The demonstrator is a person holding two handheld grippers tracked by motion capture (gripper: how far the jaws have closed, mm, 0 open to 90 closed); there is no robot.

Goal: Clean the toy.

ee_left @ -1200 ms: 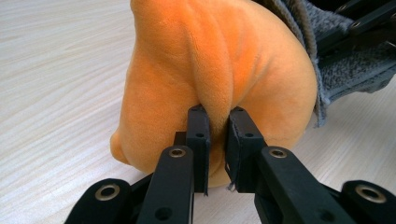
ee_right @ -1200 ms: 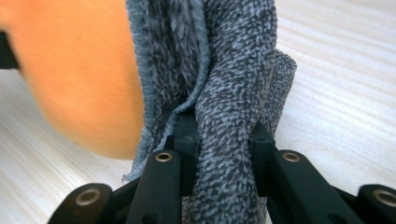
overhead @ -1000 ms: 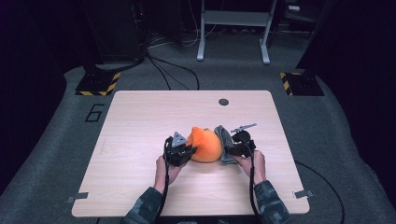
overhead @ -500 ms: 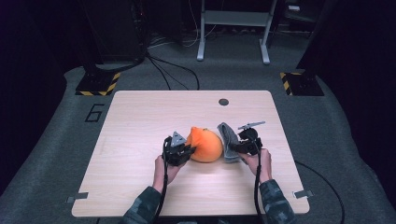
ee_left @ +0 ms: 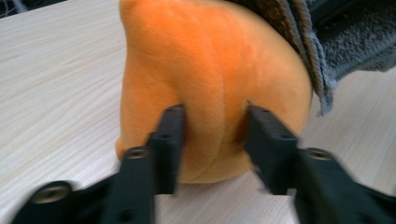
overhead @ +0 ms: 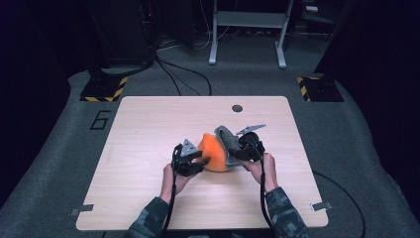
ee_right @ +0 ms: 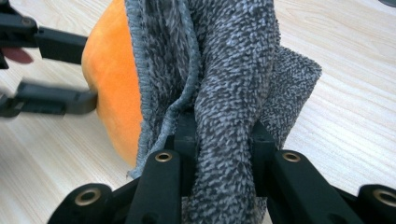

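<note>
A: Where is the orange cloth (overhead: 214, 153) right now?

B: It sits bunched up on the wooden table (overhead: 148, 129), a little on your side of the middle, between your two grippers. A grey towel (overhead: 225, 144) lies against its right side, touching it.

A: What is my left gripper (overhead: 200, 161) doing?

B: Its jaws have just been opening. In the left gripper view the two black fingers (ee_left: 168, 140) stand apart with a fold of the orange cloth (ee_left: 210, 93) bulging between them. The tips rest at the fabric, but they are not squeezing it; the cloth fills the gap loosely.

A: And my right gripper (overhead: 233, 151)?

B: You are pinching the grey towel (ee_right: 229, 93) with it. In the right gripper view a thick fold of the towel runs between the fingers (ee_right: 187, 135), which are pressed in on it from both sides. The orange cloth (ee_right: 112, 79) shows just to the left of that towel, with your left gripper (ee_right: 91, 77) at its far edge.
</note>
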